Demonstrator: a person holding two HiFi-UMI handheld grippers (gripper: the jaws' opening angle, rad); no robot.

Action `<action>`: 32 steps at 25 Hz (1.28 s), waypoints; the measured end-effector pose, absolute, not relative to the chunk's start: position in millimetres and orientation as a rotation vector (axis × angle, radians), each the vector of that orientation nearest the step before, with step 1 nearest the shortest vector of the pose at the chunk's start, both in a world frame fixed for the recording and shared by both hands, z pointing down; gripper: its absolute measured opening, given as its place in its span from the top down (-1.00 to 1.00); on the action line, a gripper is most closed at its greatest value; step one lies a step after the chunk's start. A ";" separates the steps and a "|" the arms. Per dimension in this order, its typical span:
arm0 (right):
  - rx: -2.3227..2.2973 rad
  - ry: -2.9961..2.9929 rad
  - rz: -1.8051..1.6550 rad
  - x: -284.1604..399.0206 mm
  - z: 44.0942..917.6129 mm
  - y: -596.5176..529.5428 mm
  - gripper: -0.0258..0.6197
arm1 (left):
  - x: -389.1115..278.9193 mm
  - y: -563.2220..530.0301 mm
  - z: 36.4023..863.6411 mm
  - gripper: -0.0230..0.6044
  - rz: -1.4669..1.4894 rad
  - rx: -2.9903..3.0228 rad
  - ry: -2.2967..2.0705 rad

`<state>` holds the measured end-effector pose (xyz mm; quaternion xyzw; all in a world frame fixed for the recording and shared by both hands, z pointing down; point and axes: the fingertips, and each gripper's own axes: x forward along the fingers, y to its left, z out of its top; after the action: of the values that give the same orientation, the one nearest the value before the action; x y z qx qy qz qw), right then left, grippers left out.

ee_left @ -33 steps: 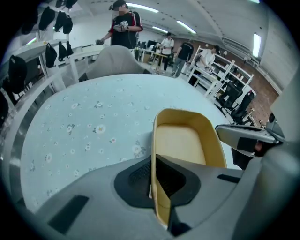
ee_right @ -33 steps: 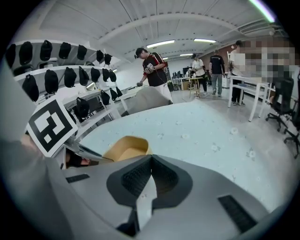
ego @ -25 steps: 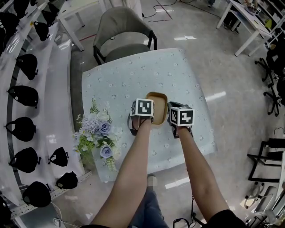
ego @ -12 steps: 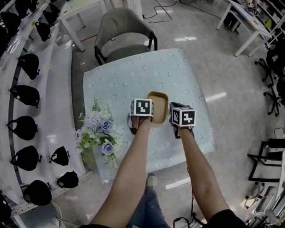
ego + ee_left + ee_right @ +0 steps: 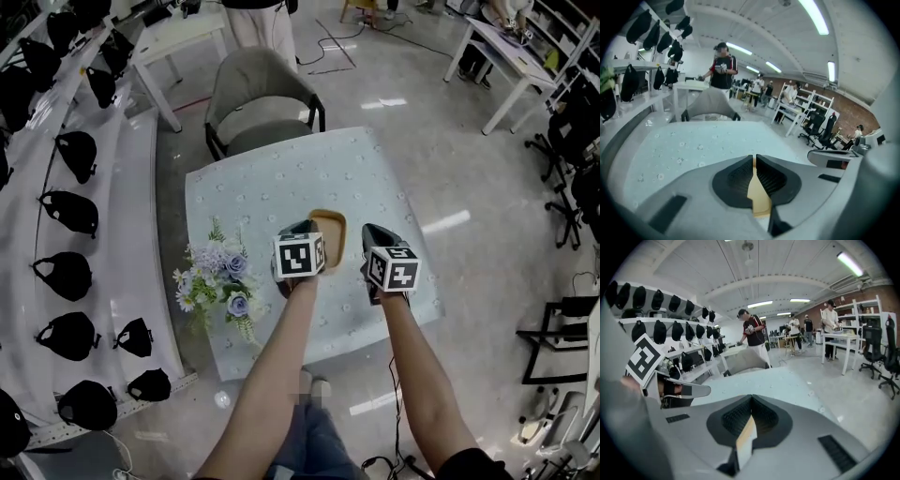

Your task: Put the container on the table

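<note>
The container [image 5: 328,230] sits in the middle of the head view, over the flowered table [image 5: 281,178], pinched from both sides. Whether its base already rests on the cloth or hangs just above it, I cannot tell from here. My guess is that this is the set-down step, near its end.

The left gripper [image 5: 302,228] has its fingers closed on a thin tan edge of the container [image 5: 757,192]. That edge shows as a sliver between the dark pads in the left gripper view. The right gripper [image 5: 367,232] is likewise clamped on a tan strip [image 5: 746,434], seen low in the centre of its own view.

Both forearms come up from the bottom of the frame, nearly parallel and closing in slightly toward the container, with the marker cubes facing up. Each gripper looks out almost level across the table.

The next move calls for lowering both sides evenly until the base lies flat, then letting the fingers part and backing off without dragging the rim. The flowers [image 5: 220,281] stand near, to the left of the left gripper, so that arm has less room to draw back.
</note>
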<state>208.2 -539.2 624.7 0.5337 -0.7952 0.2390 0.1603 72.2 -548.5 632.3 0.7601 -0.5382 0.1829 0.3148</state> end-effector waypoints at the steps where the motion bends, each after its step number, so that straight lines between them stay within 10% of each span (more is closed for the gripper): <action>1: 1.553 -2.304 0.656 210.1 607.8 -534.0 0.92 | 75.3 -545.0 616.0 0.86 0.431 2.042 -1.427; 32: 2.060 -2.695 0.095 268.8 342.6 -285.7 0.92 | -0.9 -294.1 332.0 0.90 -0.137 2.729 -1.658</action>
<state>268.8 -285.7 342.6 0.6022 -0.7879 0.0276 -0.1256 -0.9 -294.1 332.0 0.8535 -0.5187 -0.0427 -0.0273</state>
